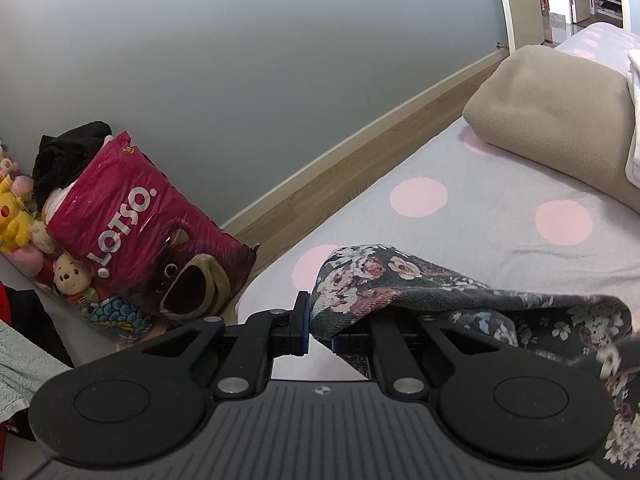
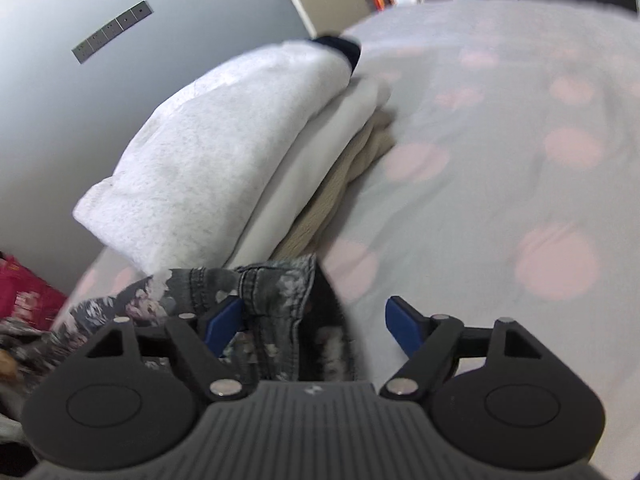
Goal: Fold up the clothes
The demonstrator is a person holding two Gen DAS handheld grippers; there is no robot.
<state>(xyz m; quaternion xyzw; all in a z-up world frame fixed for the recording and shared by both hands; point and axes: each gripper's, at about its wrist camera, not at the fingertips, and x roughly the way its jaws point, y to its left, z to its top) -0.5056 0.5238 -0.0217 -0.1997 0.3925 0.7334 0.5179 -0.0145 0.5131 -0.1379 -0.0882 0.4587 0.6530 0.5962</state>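
Left wrist view, left to right: a heap of plush toys (image 1: pixel 24 216) against the grey wall, a black garment (image 1: pixel 64 152) on top, then a magenta LOTSO bag (image 1: pixel 132 220) leaning at the corner. A wooden bed rail (image 1: pixel 360 152) runs up to the right. The bed sheet (image 1: pixel 480 232), grey with pink dots, fills the middle. The left gripper (image 1: pixel 318 328) is pinched narrow on the floral denim garment (image 1: pixel 400 288); cloth bunches between the blue pads and drapes over the right finger, trailing off to the right edge. Far right, a folded beige blanket (image 1: pixel 552 120) lies on the sheet with white cloth (image 1: pixel 634 120) on its far edge.

Right wrist view, blurred: the magenta bag (image 2: pixel 24 292) at the left edge, a wall outlet strip (image 2: pixel 112 32) above. The floral denim garment (image 2: pixel 272 292) lies on the sheet near the left blue finger (image 2: pixel 224 324). The right gripper (image 2: pixel 316 326) stands wide, nothing clamped. Behind it sits a stack of 3 folded items: heather-white sweater (image 2: pixel 216 152), white piece (image 2: pixel 320 152), beige knit (image 2: pixel 352 184). The dotted sheet (image 2: pixel 520 160) spreads right.
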